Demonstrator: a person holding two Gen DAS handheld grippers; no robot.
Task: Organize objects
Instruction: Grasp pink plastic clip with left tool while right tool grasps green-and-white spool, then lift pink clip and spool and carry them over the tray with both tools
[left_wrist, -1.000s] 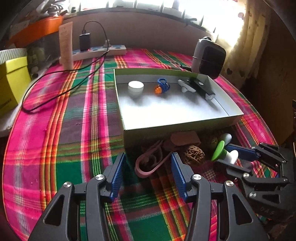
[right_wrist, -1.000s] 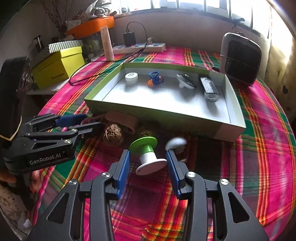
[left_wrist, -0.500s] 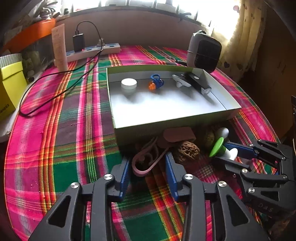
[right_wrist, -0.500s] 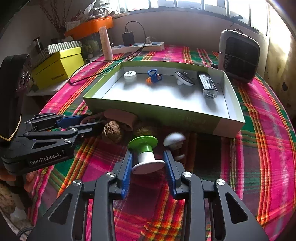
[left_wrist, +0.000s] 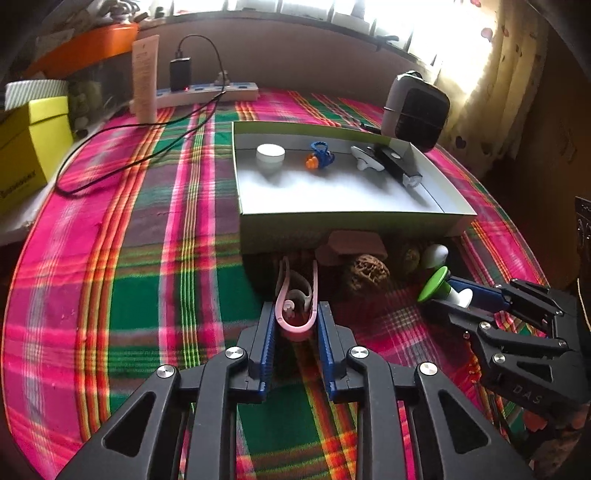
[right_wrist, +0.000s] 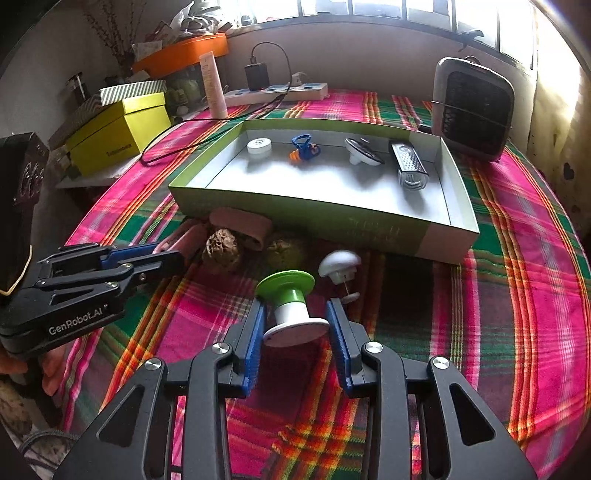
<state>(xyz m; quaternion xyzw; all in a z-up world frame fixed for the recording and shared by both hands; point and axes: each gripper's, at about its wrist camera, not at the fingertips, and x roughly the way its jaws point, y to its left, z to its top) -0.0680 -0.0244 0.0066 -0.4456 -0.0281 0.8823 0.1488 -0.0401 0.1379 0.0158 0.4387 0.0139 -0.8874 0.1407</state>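
A pink loop-shaped clip (left_wrist: 297, 321) lies on the plaid cloth just in front of the green box tray (left_wrist: 351, 215). My left gripper (left_wrist: 295, 312) is closing on it, and both blue pads press its sides. A spool with a green top and white base (right_wrist: 286, 288) lies to the right, with my right gripper (right_wrist: 295, 308) shut on the white base. Seen from the right wrist, the left gripper (right_wrist: 166, 254) sits low at the left. The right gripper (left_wrist: 461, 291) shows from the side in the left wrist view.
Inside the tray (right_wrist: 314, 212) are a white cap (right_wrist: 259, 147), a blue-orange piece (right_wrist: 303, 150), a grey-white disc (right_wrist: 364, 152) and a metal grater (right_wrist: 410, 166). A rough brown ball (right_wrist: 223, 249), a brown block (right_wrist: 240, 223) and a white knob (right_wrist: 339, 263) lie before it. A heater (right_wrist: 472, 107) and a power strip (right_wrist: 277, 90) stand behind.
The left jaws have drawn in from wide apart onto the pink clip. The right jaws have narrowed onto the spool's white base. Neither hand has shifted much.
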